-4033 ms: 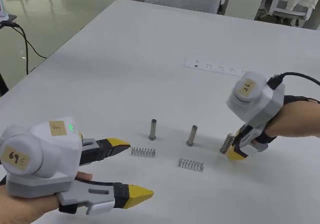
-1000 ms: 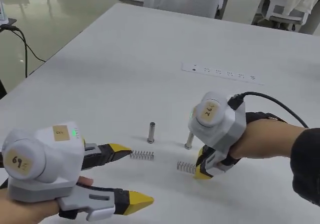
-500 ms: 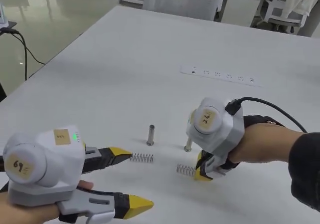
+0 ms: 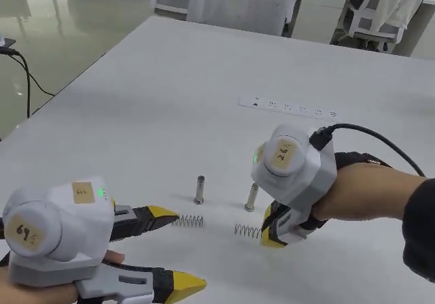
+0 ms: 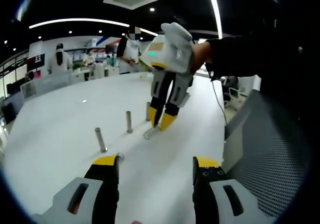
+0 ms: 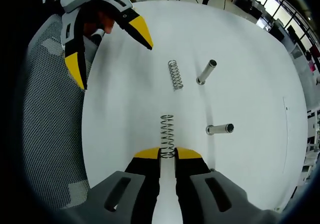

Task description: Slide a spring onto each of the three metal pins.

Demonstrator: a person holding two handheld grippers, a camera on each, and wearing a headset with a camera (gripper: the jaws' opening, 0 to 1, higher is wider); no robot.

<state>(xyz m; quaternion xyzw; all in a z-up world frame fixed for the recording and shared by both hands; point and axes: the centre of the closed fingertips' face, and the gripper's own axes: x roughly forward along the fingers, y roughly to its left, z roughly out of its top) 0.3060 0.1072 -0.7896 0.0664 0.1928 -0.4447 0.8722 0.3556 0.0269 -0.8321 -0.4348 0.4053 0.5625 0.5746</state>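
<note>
The left gripper [image 4: 180,249] hangs wide open, with one spring [image 4: 190,220] lying at its upper tip. The right gripper [image 6: 167,155] is pinched narrow on the end of the other spring [image 4: 248,231], which lies flat on the table [image 4: 204,100]. It is best lifted gently, tipped upright, then lowered squarely over the pin [image 4: 252,197] at eleven o'clock.

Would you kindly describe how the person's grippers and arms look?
The left gripper and right gripper have white-and-grey bodies and black fingers with yellow tips. Each carries a tan handwritten number sticker; the left reads 69. A black cable leaves the right gripper, and a dark sleeve covers that arm.
</note>
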